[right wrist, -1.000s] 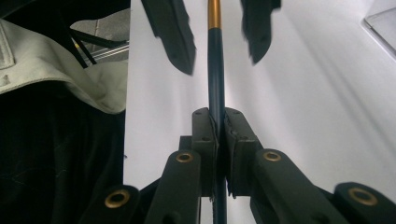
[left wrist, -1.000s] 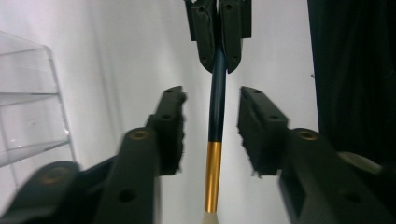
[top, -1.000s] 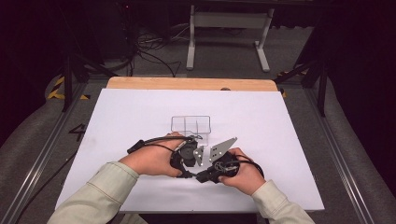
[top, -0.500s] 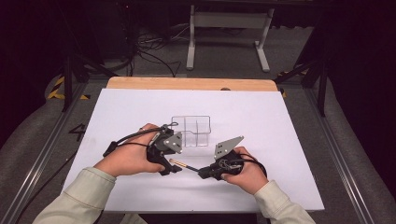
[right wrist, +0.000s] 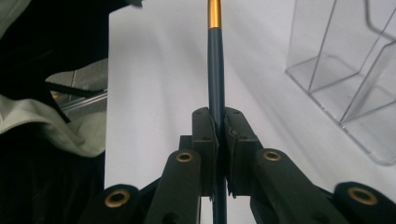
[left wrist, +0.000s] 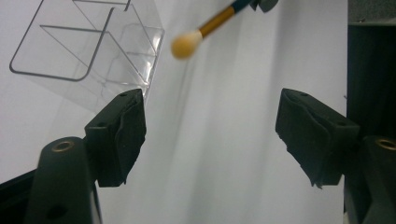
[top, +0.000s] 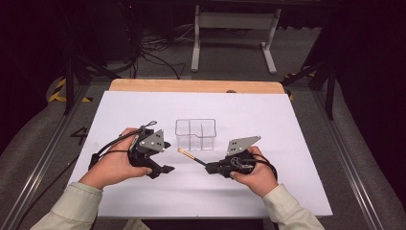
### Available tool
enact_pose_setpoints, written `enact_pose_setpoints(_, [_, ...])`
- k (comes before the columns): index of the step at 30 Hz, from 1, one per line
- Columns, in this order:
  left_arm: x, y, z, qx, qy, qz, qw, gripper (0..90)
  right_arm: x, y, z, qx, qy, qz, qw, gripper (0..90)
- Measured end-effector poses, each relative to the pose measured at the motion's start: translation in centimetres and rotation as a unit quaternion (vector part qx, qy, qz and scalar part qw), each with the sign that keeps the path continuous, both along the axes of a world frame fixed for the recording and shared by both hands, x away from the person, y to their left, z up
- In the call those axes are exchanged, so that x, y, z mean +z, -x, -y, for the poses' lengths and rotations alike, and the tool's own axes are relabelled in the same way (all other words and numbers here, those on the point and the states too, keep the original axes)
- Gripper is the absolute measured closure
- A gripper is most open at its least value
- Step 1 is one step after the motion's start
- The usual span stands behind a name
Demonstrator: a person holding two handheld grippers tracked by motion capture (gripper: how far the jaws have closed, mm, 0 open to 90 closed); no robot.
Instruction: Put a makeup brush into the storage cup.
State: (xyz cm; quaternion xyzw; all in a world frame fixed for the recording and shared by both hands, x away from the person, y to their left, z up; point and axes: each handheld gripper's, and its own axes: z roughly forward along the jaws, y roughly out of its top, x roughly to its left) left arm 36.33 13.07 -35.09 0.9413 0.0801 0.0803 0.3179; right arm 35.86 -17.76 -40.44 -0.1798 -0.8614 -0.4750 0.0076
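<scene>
While its dark handle is clamped in the right gripper's [top: 209, 168] jaws, the slim gold-banded brush [top: 191, 157] points toward the clear plastic divided organizer [top: 195, 134] on the white tabletop [top: 268, 124]; the left gripper's [top: 165, 168] jaws gape wide, empty.

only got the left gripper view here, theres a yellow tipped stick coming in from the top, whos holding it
Observer: The right gripper is, its jaws clamped on the stick's dark shaft.
Operator: is it in the clear box yet
Observer: No. In the high view the tip hangs just outside the clear organizer's near left corner.
Operator: anything in the box
Observer: All its compartments look empty from above.
</scene>
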Motion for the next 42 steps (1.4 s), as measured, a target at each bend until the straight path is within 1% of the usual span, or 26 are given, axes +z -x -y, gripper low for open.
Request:
enact_pose_setpoints(1, [0.0,0.0,0.0,0.000,0.000,0.000,1.0000,24.3,0.0,0.0,0.0,0.000,0.000,0.000,1.0000,84.7])
enact_pose_setpoints(2, [-0.2,0.1,-0.1,0.000,0.001,0.003,1.0000,24.3,0.1,0.0,0.0,-0.005,-0.005,0.002,1.0000,84.6])
enact_pose_setpoints(5, [-0.8,0.3,-0.4,0.004,0.005,-0.002,1.0000,24.0,0.4,0.0,0.2,-0.018,-0.027,0.014,0.9994,84.6])
enact_pose_setpoints(7, [-1.2,0.4,-0.6,0.007,0.006,-0.005,0.9999,23.9,0.5,0.0,0.2,-0.025,-0.037,0.022,0.9988,84.7])
enact_pose_setpoints(10, [-1.8,0.5,-1.0,0.015,0.015,-0.008,0.9997,23.8,0.6,0.0,0.2,-0.035,-0.051,0.036,0.9974,84.7])
enact_pose_setpoints(11, [-2.2,0.4,-1.2,0.014,0.023,-0.008,0.9996,23.8,0.7,0.0,0.2,-0.039,-0.058,0.040,0.9967,84.6])
enact_pose_setpoints(12, [-2.2,0.4,-1.2,0.014,0.023,-0.008,0.9996,23.8,0.7,0.0,0.1,-0.040,-0.062,0.043,0.9964,84.7])
enact_pose_setpoints(13, [-2.4,0.5,-1.3,0.017,0.025,-0.010,0.9995,23.8,0.7,0.0,0.1,-0.040,-0.062,0.043,0.9964,84.7])
enact_pose_setpoints(14, [-2.6,0.5,-1.3,0.020,0.030,-0.011,0.9993,23.7,0.9,0.0,-0.1,-0.044,-0.063,0.051,0.9957,84.6])
enact_pose_setpoints(16, [-3.0,0.6,-1.5,0.024,0.034,-0.013,0.9990,23.8,0.9,0.0,-0.1,-0.045,-0.064,0.054,0.9954,84.7])
enact_pose_setpoints(21, [-3.9,0.7,-2.3,0.036,0.049,-0.013,0.9981,23.7,1.3,-0.1,-0.4,-0.054,-0.075,0.070,0.9933,84.7])
enact_pose_setpoints(25, [-4.7,0.7,-2.9,0.048,0.061,-0.016,0.9968,23.7,1.7,-0.3,-0.4,-0.068,-0.088,0.085,0.9902,84.6])
enact_pose_setpoints(30, [-5.7,0.9,-3.6,0.061,0.077,-0.021,0.9950,23.6,2.0,-0.7,-0.6,-0.086,-0.107,0.111,0.9843,84.6])
enact_pose_setpoints(32, [-6.0,0.9,-3.9,0.066,0.080,-0.021,0.9944,23.7,2.1,-0.8,-0.7,-0.091,-0.115,0.115,0.9824,84.6])
enact_pose_setpoints(33, [-6.1,0.9,-4.0,0.068,0.084,-0.021,0.9939,23.7,2.2,-0.9,-0.8,-0.095,-0.119,0.119,0.9812,84.6])
enact_pose_setpoints(37, [-6.2,0.9,-4.6,0.081,0.104,-0.014,0.9912,23.8,2.4,-1.2,-1.2,-0.105,-0.127,0.128,0.9780,84.6])
enact_pose_setpoints(41, [-6.3,0.9,-4.9,0.084,0.111,-0.013,0.9902,27.2,2.4,-1.5,-1.6,-0.113,-0.132,0.134,0.9757,84.6])
enact_pose_setpoints(42, [-6.2,0.9,-5.0,0.083,0.116,-0.013,0.9896,28.2,2.4,-1.6,-1.7,-0.114,-0.133,0.136,0.9751,84.6])
